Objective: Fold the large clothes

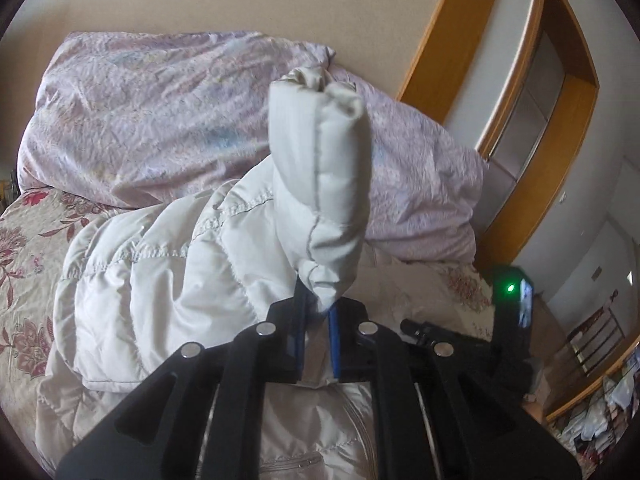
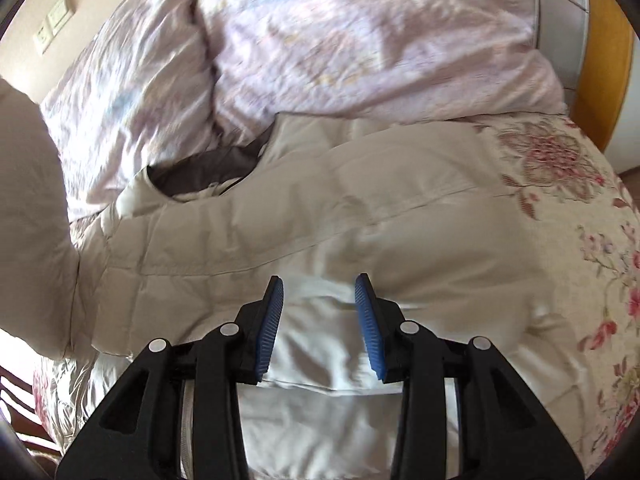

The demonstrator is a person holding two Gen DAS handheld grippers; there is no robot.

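A cream quilted puffer jacket (image 2: 320, 216) lies spread on the bed, its dark-lined collar toward the pillows. In the left wrist view my left gripper (image 1: 318, 312) is shut on the jacket's sleeve (image 1: 320, 160), which stands up lifted above the jacket body (image 1: 160, 272). In the right wrist view my right gripper (image 2: 320, 292) is open and empty, its blue pads (image 2: 272, 328) just above the jacket's lower front. The lifted sleeve shows at the left edge of the right wrist view (image 2: 32, 184).
A crumpled pale lilac duvet (image 1: 160, 112) lies piled at the head of the bed. A floral bedspread (image 2: 580, 240) covers the mattress. A wooden frame (image 1: 560, 80) stands to the right. The right gripper's body (image 1: 516, 308) shows beside my left gripper.
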